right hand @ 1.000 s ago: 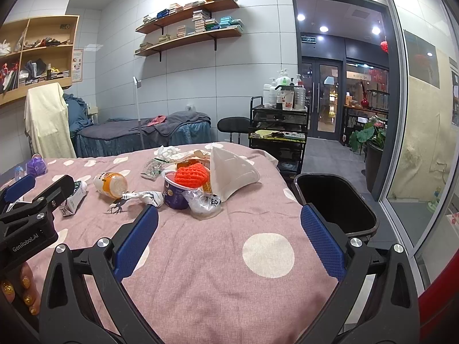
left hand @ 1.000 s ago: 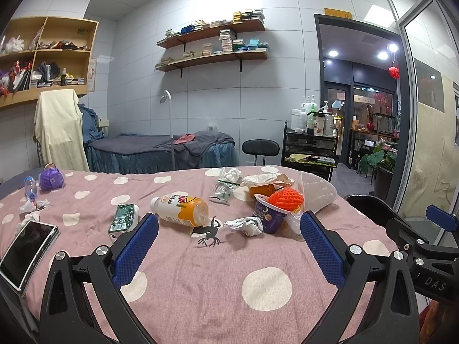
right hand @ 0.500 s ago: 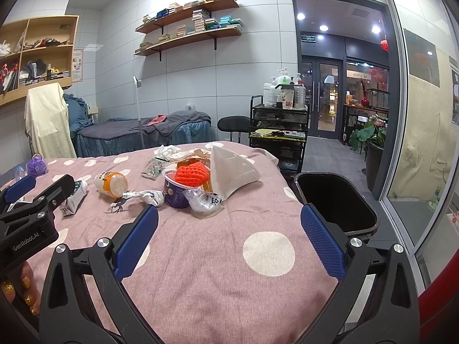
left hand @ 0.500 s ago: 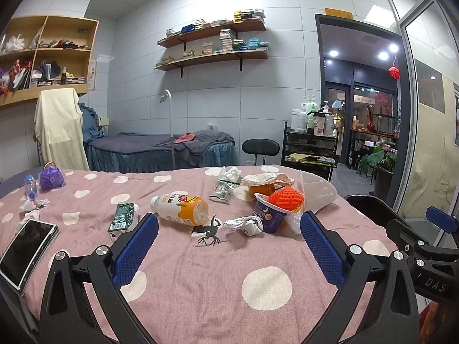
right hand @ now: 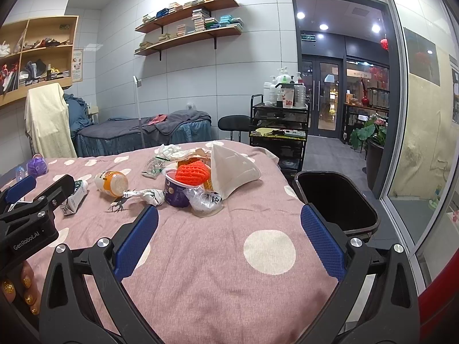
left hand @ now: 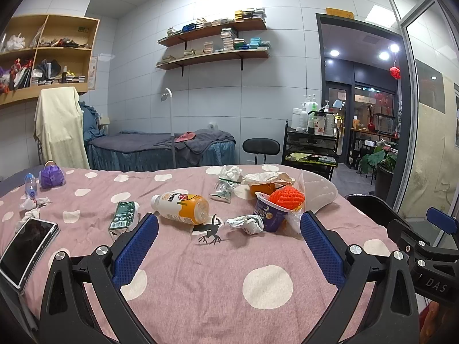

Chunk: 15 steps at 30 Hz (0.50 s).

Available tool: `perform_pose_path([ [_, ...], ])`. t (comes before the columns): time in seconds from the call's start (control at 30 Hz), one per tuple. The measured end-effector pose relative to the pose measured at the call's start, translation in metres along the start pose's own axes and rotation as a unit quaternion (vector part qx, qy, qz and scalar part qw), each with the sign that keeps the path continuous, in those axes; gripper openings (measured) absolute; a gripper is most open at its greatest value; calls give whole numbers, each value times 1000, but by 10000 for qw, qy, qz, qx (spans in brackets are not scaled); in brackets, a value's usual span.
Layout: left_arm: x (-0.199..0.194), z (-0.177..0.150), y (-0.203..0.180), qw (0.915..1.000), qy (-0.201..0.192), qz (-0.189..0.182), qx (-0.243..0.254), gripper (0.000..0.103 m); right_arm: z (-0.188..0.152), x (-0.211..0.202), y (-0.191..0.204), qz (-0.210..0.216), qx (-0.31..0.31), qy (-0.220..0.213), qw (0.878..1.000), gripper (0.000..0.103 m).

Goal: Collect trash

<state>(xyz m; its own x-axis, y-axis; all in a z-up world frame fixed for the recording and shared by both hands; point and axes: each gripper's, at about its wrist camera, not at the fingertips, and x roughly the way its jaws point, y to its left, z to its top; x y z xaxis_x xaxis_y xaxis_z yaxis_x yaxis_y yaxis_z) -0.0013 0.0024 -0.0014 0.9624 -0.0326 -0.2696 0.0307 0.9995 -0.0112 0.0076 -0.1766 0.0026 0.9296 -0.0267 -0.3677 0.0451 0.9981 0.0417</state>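
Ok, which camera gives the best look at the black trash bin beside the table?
The right wrist view: the black trash bin shows its whole open rim and dark inside, just past the table edge. The left wrist view catches only a strip of its rim, partly behind the right gripper.

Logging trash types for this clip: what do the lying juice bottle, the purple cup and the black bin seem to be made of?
Juice bottle: likely plastic, with a glossy printed white-and-orange wrap. Purple cup: probably thin plastic or coated paper, with a printed side and a thin white rim; which one cannot be told. Black bin: looks like rigid moulded plastic, dark, smooth, with a slight sheen on the rim.
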Motion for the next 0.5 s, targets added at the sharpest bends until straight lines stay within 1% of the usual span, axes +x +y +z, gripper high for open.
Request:
perform_pose_path([
  [0.5,1,-1,1,10000,37,18,-6,97,-2,0,0,3,-12,37,10000,98],
])
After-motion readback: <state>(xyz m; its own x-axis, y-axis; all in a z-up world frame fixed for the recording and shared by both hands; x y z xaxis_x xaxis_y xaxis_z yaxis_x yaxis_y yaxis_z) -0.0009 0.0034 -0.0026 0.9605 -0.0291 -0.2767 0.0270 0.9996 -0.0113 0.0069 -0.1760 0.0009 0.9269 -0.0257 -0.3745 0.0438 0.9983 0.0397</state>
